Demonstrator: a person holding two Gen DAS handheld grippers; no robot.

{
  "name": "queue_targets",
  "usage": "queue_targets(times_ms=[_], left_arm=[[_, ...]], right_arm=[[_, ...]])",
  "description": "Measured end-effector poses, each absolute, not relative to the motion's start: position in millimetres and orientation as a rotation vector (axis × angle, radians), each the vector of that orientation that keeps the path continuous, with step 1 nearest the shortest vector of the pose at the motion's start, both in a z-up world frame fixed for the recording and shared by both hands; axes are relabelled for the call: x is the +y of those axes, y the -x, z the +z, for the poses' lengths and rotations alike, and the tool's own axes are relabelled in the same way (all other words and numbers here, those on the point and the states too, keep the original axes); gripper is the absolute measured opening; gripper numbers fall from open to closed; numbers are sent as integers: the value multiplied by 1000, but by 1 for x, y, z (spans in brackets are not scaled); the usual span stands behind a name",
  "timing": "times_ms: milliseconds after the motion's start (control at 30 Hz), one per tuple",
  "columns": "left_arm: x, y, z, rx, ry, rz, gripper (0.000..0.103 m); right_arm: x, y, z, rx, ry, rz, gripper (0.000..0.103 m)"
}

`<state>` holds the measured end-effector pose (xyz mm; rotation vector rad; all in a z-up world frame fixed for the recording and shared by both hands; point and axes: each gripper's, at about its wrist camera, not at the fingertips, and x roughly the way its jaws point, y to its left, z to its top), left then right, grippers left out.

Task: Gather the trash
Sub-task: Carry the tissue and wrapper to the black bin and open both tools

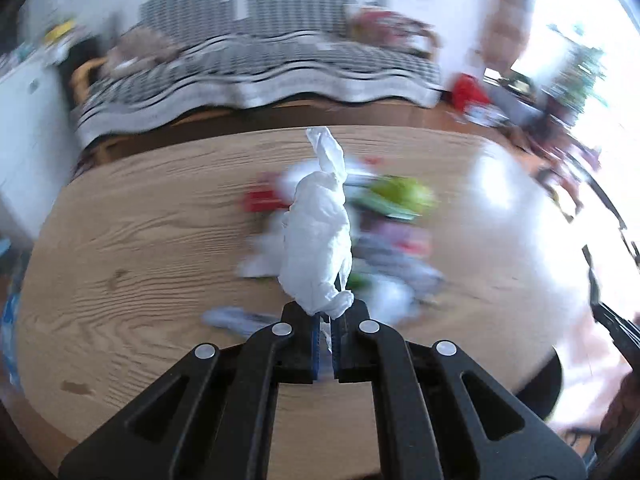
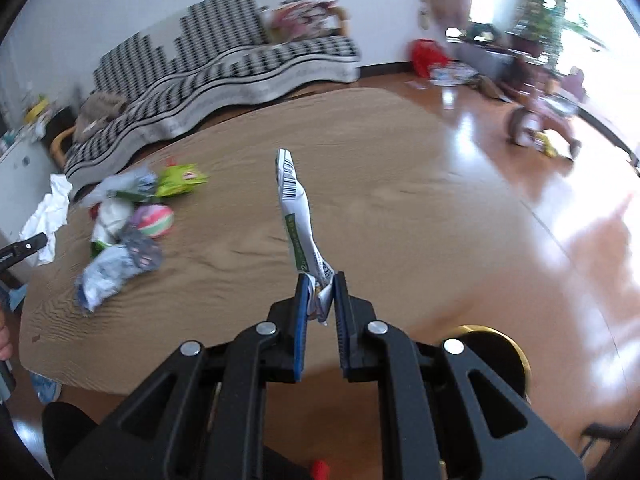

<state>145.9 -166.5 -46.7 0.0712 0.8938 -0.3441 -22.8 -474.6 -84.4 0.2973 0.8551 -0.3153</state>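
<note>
Left gripper point(image 1: 327, 320) clamps crumpled white tissue point(image 1: 318, 240); right gripper point(image 2: 321, 300) pinches barcode wrapper point(image 2: 298, 216) above wooden counter point(image 2: 400, 216); trash pile point(image 2: 128, 220) far left.

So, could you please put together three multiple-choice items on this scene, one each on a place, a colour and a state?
1. Where does the remaining trash pile lie?
A. On the wooden table
B. On the patterned sofa
C. On the floor by the window

2. What colour is the crumpled tissue in the left tool?
A. Red
B. White
C. Green

3. What is the state of the right tool?
A. Open and empty
B. Shut on a ball
C. Shut on a printed wrapper

Answers: 1 A, the pile sits on the tabletop left of the right tool. 2 B, the tissue is plainly white. 3 C, the wrapper with a barcode is pinched between both fingers and stands up.
</note>
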Motion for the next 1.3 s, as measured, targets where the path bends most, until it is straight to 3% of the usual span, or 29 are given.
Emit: queue_targets(times_ms=[300, 600, 767, 1033, 1300], left_arm=[[-362, -31, -72, 935, -188, -773, 3], [-484, 48, -169, 1106, -295, -997, 3], [-499, 77, -197, 1155, -348, -1014, 3], [-504, 60, -232, 1193, -351, -1035, 3], [-517, 63, -233, 1170, -347, -1060, 4]], right_arm=[[-556, 161, -100, 856, -422, -547, 13], [-585, 211, -145, 906, -514, -621, 13], [-594, 222, -168, 933, -559, -624, 13], [-605, 210, -186, 968, -583, -624, 13], [-604, 208, -187, 971, -599, -644, 13]])
